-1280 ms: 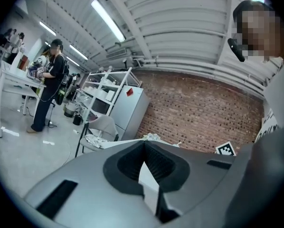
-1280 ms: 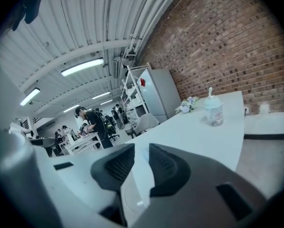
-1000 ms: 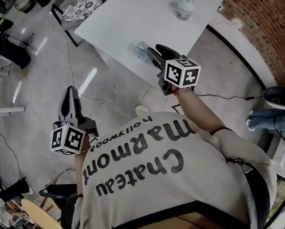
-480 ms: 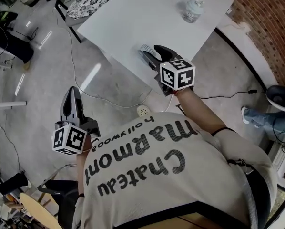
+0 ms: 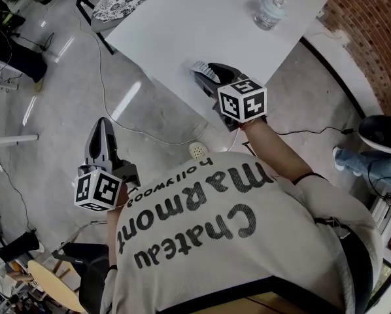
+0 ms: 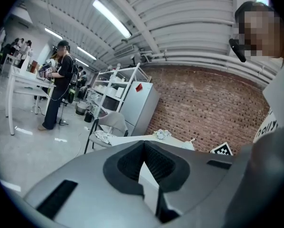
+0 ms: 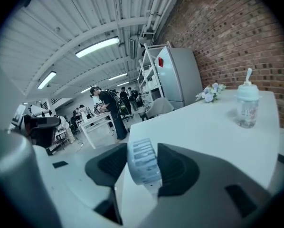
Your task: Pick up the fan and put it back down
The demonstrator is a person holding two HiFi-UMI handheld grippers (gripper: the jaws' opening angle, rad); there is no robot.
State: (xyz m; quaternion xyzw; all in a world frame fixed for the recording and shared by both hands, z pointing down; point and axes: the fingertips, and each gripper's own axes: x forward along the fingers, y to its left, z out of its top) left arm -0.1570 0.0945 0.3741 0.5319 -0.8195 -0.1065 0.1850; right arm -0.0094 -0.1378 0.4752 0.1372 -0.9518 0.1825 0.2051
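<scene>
A small white fan (image 5: 201, 67) with a ribbed round head stands upright near the front edge of the white table (image 5: 202, 18). My right gripper (image 5: 207, 72) reaches over that edge with a jaw on each side of it. In the right gripper view the fan (image 7: 143, 163) fills the gap of the right gripper (image 7: 143, 151). Both pads sit very close to its sides and I see no squeeze. The jaws have just been closing a little. My left gripper (image 5: 101, 126) hangs over the floor, far from the table, and the left gripper (image 6: 144, 145) has its tips together, empty.
A clear bottle with a pale cap (image 5: 269, 12) stands at the table's far right, with a small flower bunch (image 7: 207, 93) beyond it. A patterned chair (image 5: 120, 2) is at the table's left. Cables and a round white socket (image 5: 195, 151) lie on the floor. A person's shoe (image 5: 352, 159) is at right.
The right gripper has come down and forward, so the fan now shows between its jaws instead of beside them. The left gripper has drifted only slightly.
</scene>
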